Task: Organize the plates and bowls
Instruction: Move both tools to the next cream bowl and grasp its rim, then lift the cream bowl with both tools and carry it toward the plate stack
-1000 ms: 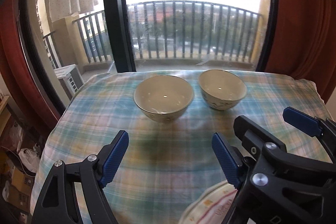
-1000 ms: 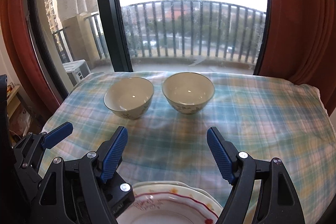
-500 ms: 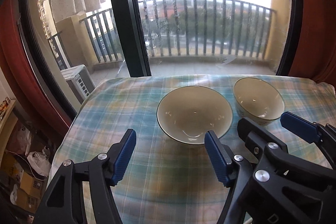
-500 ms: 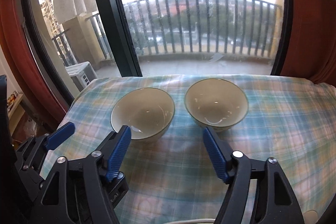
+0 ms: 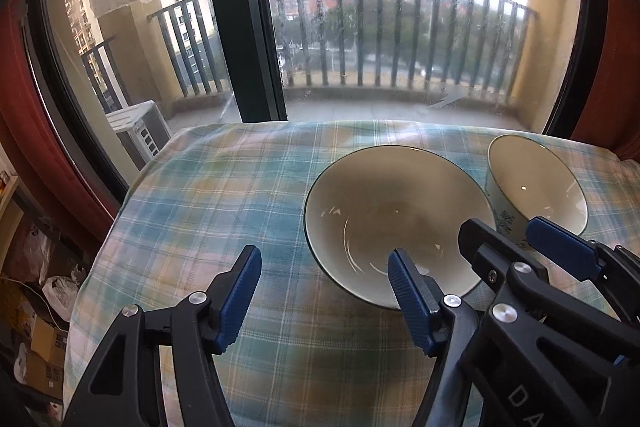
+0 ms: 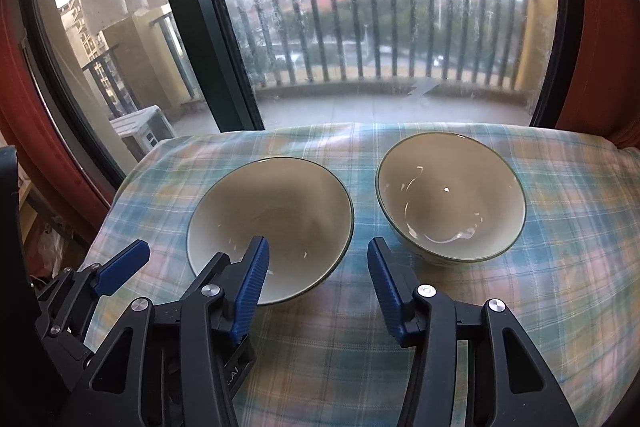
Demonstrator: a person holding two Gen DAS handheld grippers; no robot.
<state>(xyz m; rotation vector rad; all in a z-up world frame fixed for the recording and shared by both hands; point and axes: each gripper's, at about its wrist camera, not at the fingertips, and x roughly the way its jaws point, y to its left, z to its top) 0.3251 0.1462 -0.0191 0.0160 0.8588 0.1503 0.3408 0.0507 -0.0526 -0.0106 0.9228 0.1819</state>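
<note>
Bowls' [image 6: 272,223] near rims hidden behind blue fingers [image 6: 250,283]

Two cream bowls with thin dark rims stand upright and empty, side by side on the far half of the table. The left bowl [image 6: 270,227] is slightly nearer; the right bowl [image 6: 450,197] has a small floral print outside.

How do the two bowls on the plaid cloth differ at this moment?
The left bowl has gripper fingers over its near rim; the right bowl has none over it. The left bowl sits nearer the cameras, the right bowl farther back. The left looks wider, though nearness may explain that. Both are cream inside, dark-rimmed, upright and empty.
</note>
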